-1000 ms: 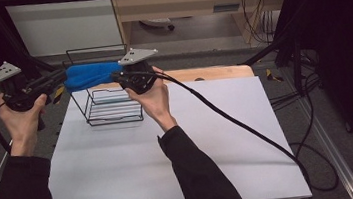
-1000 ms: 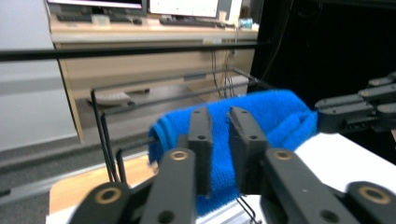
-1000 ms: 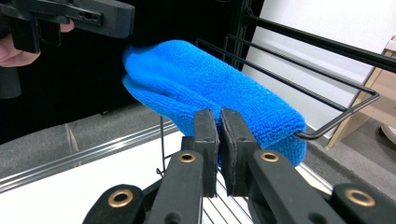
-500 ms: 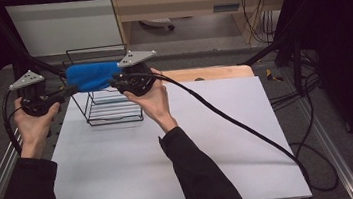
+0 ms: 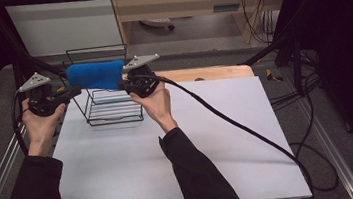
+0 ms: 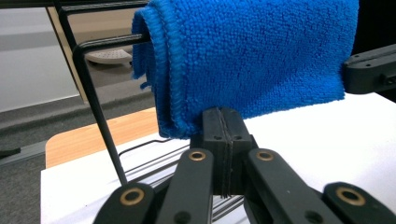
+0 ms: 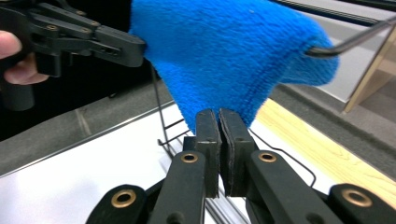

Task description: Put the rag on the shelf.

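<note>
While the blue cloth (image 5: 95,75) is hanging folded over the top bar of the black wire rack (image 5: 109,105) at the far left of the white counter (image 5: 170,150), the person is holding both tongs against its lower hem. The left tongs (image 6: 223,122) are pinching the bottom edge of the cloth near its left end, jaws pressed flat together with the fabric running in between them. The right tongs (image 7: 219,122) are doing the same at the opposite lower corner, gripping a tapering point of cloth. In the high view, the left tongs (image 5: 70,93) and the right tongs (image 5: 125,83) are sitting on either side of the rack, just beneath the draped cloth.

The step in hand appears to be draping the cloth over the rack, and it is looking nearly finished: the cloth is already bearing on the bar. The next move probably calls for tugging both corners evenly downward so the halves are hanging level, then easing both pairs of jaws apart together and drawing back without snagging the fabric or nudging the light rack.
</note>
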Demonstrator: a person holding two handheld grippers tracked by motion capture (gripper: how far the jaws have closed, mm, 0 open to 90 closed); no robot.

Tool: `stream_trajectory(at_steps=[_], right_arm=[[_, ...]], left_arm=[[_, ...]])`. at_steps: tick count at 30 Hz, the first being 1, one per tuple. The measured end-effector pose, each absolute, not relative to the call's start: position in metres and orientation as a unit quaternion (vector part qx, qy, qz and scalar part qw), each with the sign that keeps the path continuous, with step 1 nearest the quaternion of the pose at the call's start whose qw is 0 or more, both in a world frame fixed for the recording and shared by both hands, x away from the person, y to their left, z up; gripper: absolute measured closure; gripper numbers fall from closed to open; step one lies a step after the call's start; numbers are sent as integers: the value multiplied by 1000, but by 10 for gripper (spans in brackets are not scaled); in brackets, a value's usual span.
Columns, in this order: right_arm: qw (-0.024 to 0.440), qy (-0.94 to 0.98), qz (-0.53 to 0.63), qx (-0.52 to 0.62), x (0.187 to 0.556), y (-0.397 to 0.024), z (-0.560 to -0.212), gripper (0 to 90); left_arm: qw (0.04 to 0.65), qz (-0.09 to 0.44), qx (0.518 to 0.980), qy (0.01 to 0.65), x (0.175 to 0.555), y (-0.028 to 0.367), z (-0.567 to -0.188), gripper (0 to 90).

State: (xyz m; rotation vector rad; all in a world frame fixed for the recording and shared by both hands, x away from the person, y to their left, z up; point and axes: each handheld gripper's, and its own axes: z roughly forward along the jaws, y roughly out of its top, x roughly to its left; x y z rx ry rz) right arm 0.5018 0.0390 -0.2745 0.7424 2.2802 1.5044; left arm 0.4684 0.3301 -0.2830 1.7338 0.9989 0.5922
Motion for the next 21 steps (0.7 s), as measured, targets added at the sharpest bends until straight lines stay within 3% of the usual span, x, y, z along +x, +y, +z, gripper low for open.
stream_trajectory(at_steps=[9, 21], right_arm=[[167, 788, 541, 241, 495, 30, -270, 771], [159, 780, 550, 253, 475, -7, -247, 455]], left_arm=[[505, 244, 721, 406, 463, 329, -282, 851], [484, 242, 735, 409, 443, 328, -281, 521]])
